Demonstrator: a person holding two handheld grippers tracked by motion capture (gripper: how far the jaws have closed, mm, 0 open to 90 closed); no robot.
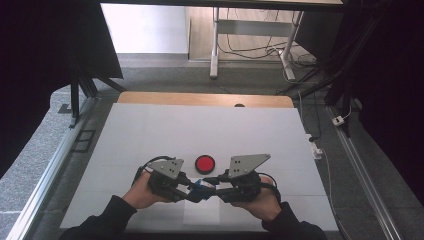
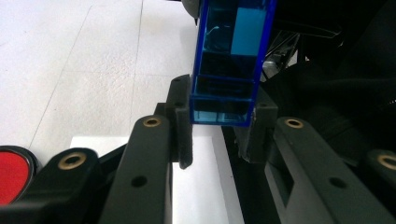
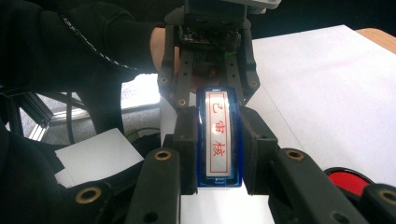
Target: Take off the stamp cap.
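High view: both tongs meet over the near middle of the white counter [image 1: 150,130], sharing a translucent blue plastic stamp block [image 1: 202,184] just short of a round red ink pad [image 1: 205,163]. Left tongs [image 1: 189,191] and right tongs [image 1: 216,186] should pull evenly along the block's axis (no twisting), judging it a cap separation.

Left gripper view: the left tongs' jaws are clamped narrow on the block's end.

Right gripper view: the right tongs' jaws pinch its labelled body likewise.
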